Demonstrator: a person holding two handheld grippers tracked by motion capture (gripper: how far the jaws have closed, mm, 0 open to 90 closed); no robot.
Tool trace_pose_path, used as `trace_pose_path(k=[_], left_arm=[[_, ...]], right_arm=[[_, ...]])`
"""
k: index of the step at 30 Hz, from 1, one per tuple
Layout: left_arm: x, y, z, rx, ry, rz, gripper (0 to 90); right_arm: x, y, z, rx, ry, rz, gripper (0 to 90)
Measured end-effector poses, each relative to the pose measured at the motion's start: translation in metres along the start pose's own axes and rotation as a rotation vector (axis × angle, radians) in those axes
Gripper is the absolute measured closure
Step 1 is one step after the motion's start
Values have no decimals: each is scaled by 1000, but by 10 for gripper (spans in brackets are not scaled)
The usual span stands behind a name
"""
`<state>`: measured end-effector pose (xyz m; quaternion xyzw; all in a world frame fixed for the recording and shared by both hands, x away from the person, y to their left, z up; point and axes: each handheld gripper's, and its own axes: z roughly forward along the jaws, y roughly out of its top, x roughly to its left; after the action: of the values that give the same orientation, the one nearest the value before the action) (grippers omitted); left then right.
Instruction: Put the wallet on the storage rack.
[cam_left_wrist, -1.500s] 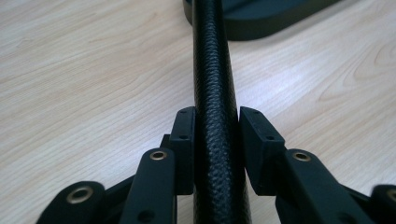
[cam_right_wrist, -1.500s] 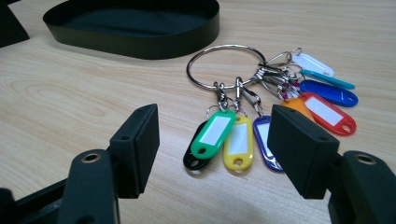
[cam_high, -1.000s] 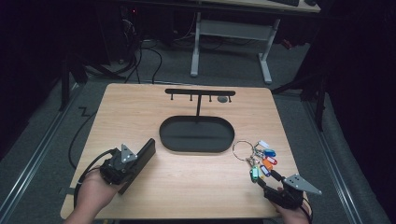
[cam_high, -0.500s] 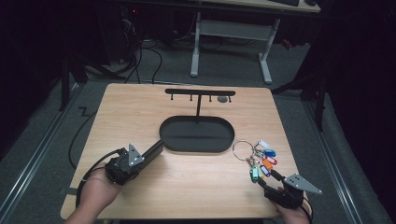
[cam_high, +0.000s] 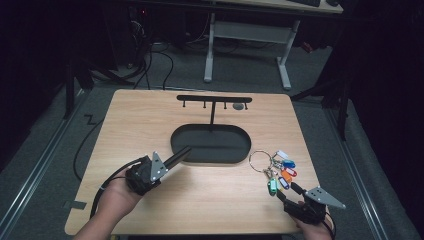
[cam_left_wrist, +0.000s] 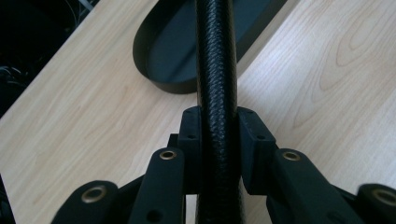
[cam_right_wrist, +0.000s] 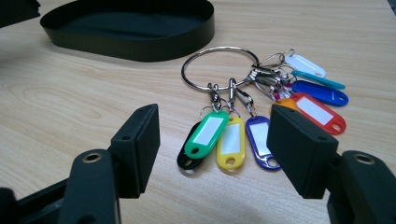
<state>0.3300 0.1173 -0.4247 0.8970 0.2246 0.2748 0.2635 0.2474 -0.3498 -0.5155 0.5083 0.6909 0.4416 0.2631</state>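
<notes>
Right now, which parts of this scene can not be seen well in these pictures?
- Black rod: in the left gripper view the top edge cuts off its far end, and the left hand-held gripper hides its near end.
- Key tags: the labels look blank, but any writing is too small to tell in the right gripper view.
- Black tag: mostly hidden under the green tag.
- Small object on the rack: too small in the high view.

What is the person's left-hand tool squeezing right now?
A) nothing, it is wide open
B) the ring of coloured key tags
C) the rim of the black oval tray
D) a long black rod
D: in the left gripper view the jaws of the left gripper press on both sides of a long black rod, which runs out toward the black oval tray.
</notes>
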Motion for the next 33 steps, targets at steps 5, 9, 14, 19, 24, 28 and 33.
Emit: trace_pose_path(k=[5, 9, 14, 19, 24, 28, 33], left_arm=[[0, 15, 4, -19, 9, 40, 738], [0, 29, 5, -39, 13, 80, 738], [-1, 43, 8, -51, 20, 137, 739], [-4, 62, 17, -55, 23, 218, 739], [-2, 71, 30, -48, 25, 283, 739], [0, 77, 41, -49, 21, 323, 739], [2, 82, 51, -47, 27, 369, 739]], right_arm=[[0, 0, -1, -2, 1, 1, 349], [-1, 0, 0, -2, -1, 2, 349], [-1, 0, -2, -5, -6, 2, 351], [-1, 0, -3, -4, -11, 9, 352], [-3, -1, -3, -6, -12, 11, 352], [-3, -1, -3, -6, -11, 12, 352], [-4, -1, -3, -8, -11, 15, 353]])
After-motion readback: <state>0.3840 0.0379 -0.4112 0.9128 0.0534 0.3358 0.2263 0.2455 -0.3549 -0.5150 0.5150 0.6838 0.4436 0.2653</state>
